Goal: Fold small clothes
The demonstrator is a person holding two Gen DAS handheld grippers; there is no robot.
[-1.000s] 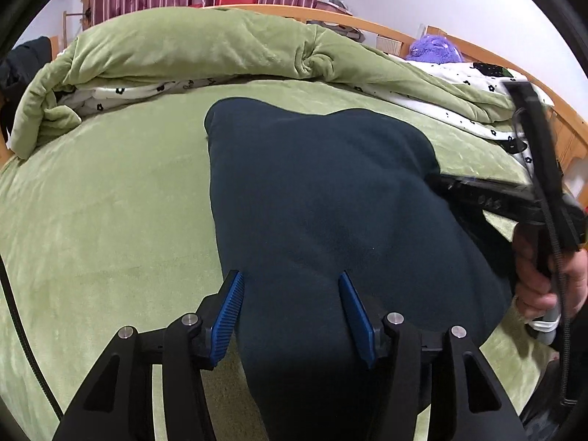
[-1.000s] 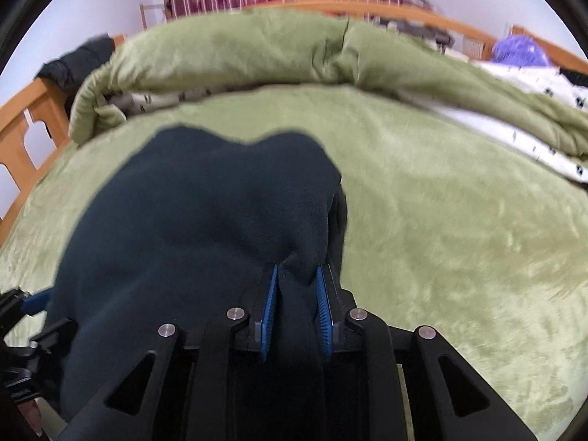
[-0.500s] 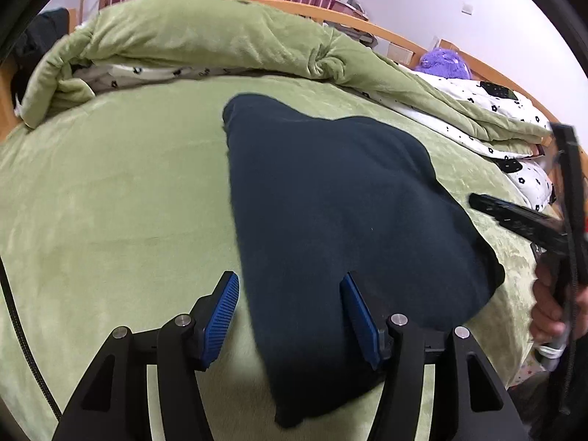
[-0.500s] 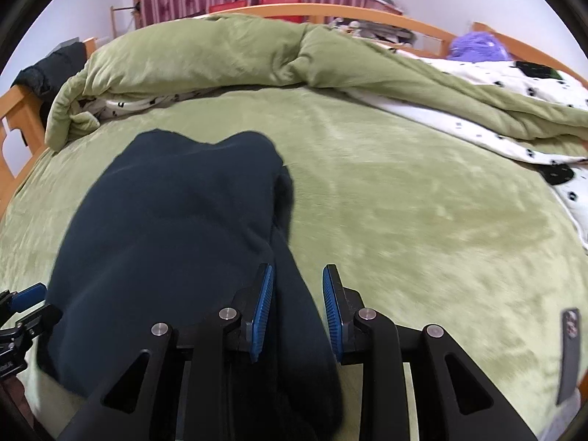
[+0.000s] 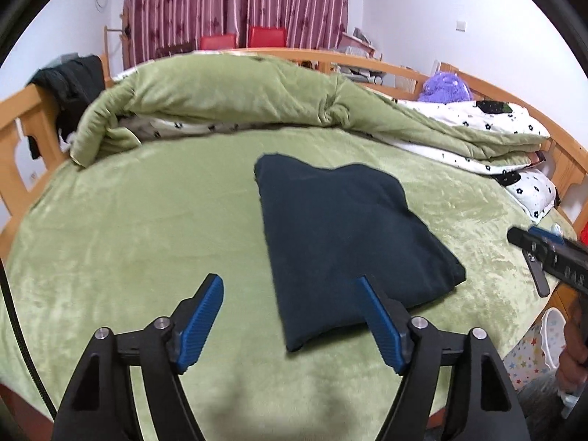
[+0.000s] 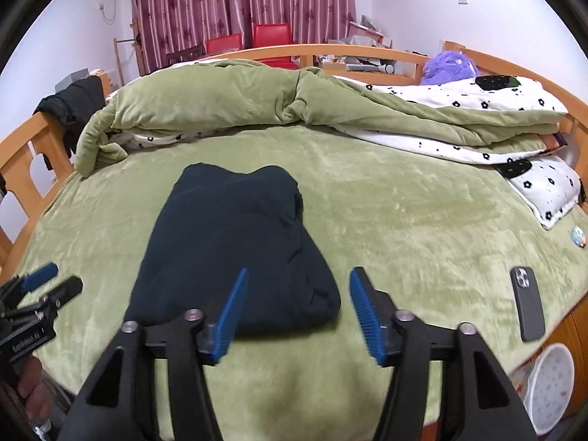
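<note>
Both claws, left and right, had just been opening and stood released, nothing between their jaws. The folded garment lay flat on the bed, just beyond them. Its thick right fold might spring open, being unweighted on soft plush.

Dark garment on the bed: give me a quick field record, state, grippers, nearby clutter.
garment: dark navy garment, folded, lying flat on the green blanket
left gripper: open, nothing between the pads, jaws have just been opening
right gripper: open, clear of the cloth, jaws have just been opening
phone: face down near the bed's right edge
background: rolled green duvet, purple plush toy
</note>
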